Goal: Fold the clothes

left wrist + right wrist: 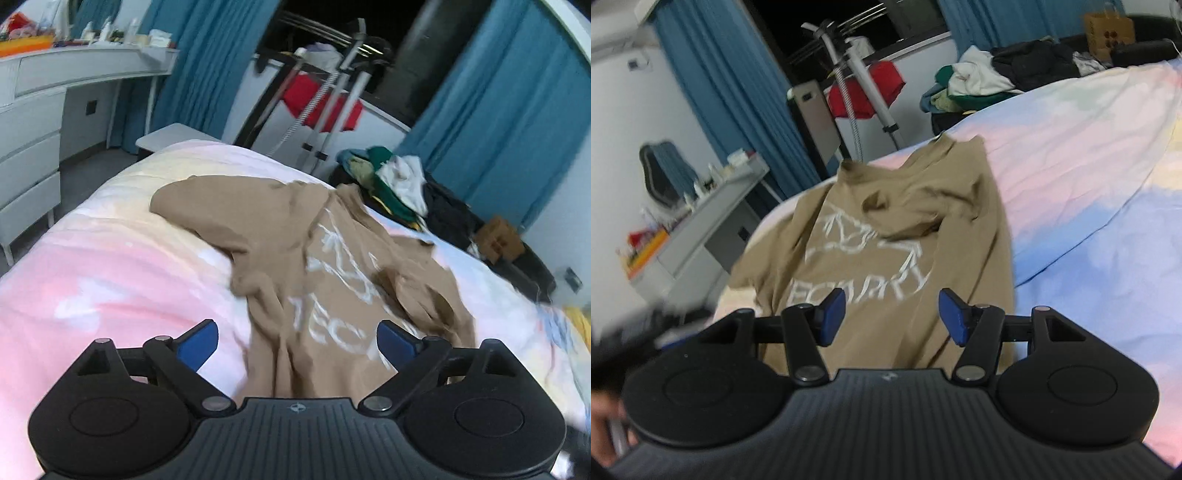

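Note:
A tan T-shirt (280, 236) with a white printed logo lies crumpled and wrinkled on the bed with a pastel pink, yellow and blue cover (92, 266). My left gripper (297, 341) is open and empty, its blue fingertips spread above the shirt's near end. In the right wrist view the same shirt (905, 206) lies with its collar at the far end and one sleeve folded over the print. My right gripper (892, 317) is open and empty, above the shirt's near hem over the bed cover (1089, 206).
A pile of other clothes (399, 184) sits at the bed's far edge, also in the right wrist view (997, 77). A garment steamer stand (864, 85) with a red cloth, blue curtains (517, 122) and a white dresser (33, 129) surround the bed.

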Demonstrator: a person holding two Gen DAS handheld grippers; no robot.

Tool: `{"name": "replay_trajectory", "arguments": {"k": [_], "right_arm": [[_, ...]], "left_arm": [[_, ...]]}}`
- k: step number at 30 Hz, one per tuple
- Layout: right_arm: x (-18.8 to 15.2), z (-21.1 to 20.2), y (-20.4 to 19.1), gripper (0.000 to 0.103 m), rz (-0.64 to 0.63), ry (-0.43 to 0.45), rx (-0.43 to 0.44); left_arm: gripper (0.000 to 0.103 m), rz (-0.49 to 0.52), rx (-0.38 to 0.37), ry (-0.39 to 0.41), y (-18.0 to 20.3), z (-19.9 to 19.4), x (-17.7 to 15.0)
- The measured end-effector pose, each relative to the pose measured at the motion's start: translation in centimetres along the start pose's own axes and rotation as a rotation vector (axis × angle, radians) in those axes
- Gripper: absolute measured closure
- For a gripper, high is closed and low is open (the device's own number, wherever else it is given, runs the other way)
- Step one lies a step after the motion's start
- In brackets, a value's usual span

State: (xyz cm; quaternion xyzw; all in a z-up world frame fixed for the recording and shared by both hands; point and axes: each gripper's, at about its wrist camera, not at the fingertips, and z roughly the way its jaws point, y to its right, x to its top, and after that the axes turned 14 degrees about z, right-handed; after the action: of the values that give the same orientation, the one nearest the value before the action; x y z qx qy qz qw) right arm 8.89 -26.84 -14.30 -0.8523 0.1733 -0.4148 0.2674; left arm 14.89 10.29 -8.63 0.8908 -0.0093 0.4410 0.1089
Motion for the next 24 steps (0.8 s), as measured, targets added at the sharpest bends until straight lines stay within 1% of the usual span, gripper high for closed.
{"name": "replay_trajectory", "arguments": {"k": [2,4,5,6,8,9,10,11,12,14,15,16,17,18,19,20,22,24], "right_arm": [[-0.8,1.0,-0.7,0.044,-0.048,-0.004,0.001],[-1.2,2.2,-0.9,0.044,-0.066,-0.024,0.014],[-1.3,2.7,-0.7,0.042,-0.058,-0.034,0.023],[-1.3,3.3,-0.5,0.031,-0.047,-0.041,0.031],[-1.2,4.1,0.1,0.023,-0.013,-0.045,0.041],[-1.1,4.6,0.4,0.024,0.006,-0.052,0.041],[-1.1,5.0,0.7,0.024,0.020,-0.062,0.040],[-1.1,5.3,0.9,0.024,0.031,-0.073,0.041],[-1.1,5.7,1.1,0.024,0.041,-0.083,0.041],[-1.2,6.1,1.3,0.024,0.052,-0.092,0.042],[-1.2,6.3,1.4,0.024,0.053,-0.093,0.042],[-1.2,6.4,1.4,0.024,0.054,-0.094,0.043],[-1.2,6.5,1.4,0.024,0.058,-0.096,0.044],[-1.2,6.6,1.4,0.024,0.065,-0.097,0.045],[-1.1,6.6,1.5,0.024,0.071,-0.098,0.047],[-1.0,6.6,1.6,0.024,0.078,-0.098,0.047],[-0.8,6.5,1.8,0.024,0.096,-0.097,0.046],[-0.6,6.2,1.9,0.024,0.110,-0.090,0.046]], "left_arm": [[0.008,-0.010,0.041,0.006,-0.5,1.7,0.6],[0.008,-0.069,0.038,0.028,-1.9,4.2,1.2],[0.008,-0.121,0.040,0.039,-2.8,5.8,1.8],[0.007,-0.187,0.045,0.044,-4.2,7.7,2.2],[0.007,-0.312,0.061,0.058,-6.3,11.5,2.6],[0.007,-0.370,0.076,0.061,-7.3,13.0,2.8],[0.007,-0.404,0.090,0.069,-8.0,14.0,2.8],[0.007,-0.430,0.111,0.094,-8.6,14.9,3.2],[0.005,-0.432,0.133,0.118,-8.7,15.3,3.7],[0.006,-0.436,0.178,0.167,-9.0,16.2,4.8],[0.015,-0.435,0.202,0.190,-9.1,16.6,5.3],[0.023,-0.398,0.243,0.198,-8.9,17.1,6.0],[0.044,-0.351,0.278,0.193,-8.6,17.6,6.6],[0.066,-0.287,0.293,0.171,-8.1,18.2,7.2],[0.077,-0.235,0.296,0.151,-7.4,18.5,7.6],[0.094,-0.172,0.302,0.142,-6.6,18.5,8.1],[0.095,-0.047,0.326,0.142,-4.6,18.2,8.9],[0.096,0.113,0.362,0.173,-1.6,17.0,9.6]]}}
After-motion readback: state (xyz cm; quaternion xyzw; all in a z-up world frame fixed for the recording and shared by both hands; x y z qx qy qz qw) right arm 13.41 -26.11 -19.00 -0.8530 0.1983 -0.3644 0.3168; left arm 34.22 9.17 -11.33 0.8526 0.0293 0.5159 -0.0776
